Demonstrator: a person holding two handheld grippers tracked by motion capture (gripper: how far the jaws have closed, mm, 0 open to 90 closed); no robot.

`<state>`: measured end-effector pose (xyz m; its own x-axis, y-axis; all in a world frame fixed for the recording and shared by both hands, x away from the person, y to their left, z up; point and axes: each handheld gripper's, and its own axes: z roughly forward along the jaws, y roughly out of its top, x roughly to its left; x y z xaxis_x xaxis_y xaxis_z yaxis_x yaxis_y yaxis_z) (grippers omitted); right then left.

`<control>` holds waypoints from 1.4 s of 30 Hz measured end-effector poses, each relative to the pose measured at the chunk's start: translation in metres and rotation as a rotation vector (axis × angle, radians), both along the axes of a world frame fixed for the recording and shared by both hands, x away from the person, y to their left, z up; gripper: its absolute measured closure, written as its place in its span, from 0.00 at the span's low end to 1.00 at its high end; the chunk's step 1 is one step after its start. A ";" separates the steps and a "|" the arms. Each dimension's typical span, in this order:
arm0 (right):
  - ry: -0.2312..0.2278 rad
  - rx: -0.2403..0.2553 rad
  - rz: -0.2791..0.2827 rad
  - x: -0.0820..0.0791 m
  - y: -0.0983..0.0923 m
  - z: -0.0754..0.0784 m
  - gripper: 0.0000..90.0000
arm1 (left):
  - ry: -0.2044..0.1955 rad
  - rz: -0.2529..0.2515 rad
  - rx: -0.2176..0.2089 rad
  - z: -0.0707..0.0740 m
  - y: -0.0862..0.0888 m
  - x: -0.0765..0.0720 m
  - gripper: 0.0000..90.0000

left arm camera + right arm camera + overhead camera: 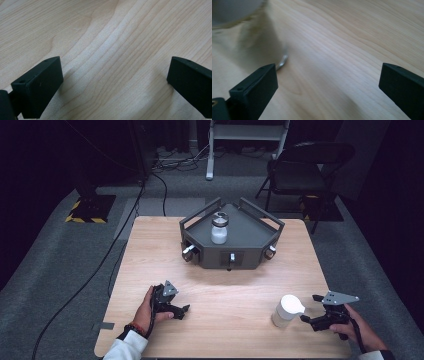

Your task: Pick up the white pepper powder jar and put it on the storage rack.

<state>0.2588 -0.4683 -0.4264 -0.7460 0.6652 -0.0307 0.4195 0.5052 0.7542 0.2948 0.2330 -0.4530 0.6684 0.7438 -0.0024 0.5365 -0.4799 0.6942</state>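
In the lower right of the high view, the right tongs (311,308) sit just beside a white cup (287,310) that stands upright on the wooden surface (235,285). The cup lies directly to the left of these tongs in the frame, close to the jaw tips but apart from them. Both jaws stand wide apart with nothing between them; in the right gripper view only bare wood shows in the gap, and the cup (234,10) is a blurred pale shape in the upper left corner, off the jaw line. Its long axis is vertical, so a sideways approach would suit it.

The left tongs (179,311) rest in the lower left of the high view, also spread wide and empty, well apart from the cup. The right hand (361,331) is plainly the nearer one. Farther up the frame, a jar (219,227) stands in a dark grey tray (250,222).
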 end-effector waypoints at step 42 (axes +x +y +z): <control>-0.037 0.214 0.210 0.010 0.033 0.001 0.31 | -0.001 -0.003 -0.001 0.000 0.000 0.001 0.00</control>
<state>0.2688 -0.4353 -0.4251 -0.8691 0.4906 0.0637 0.2925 0.4056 0.8660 0.2960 0.2326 -0.4532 0.6704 0.7420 -0.0020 0.5344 -0.4809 0.6951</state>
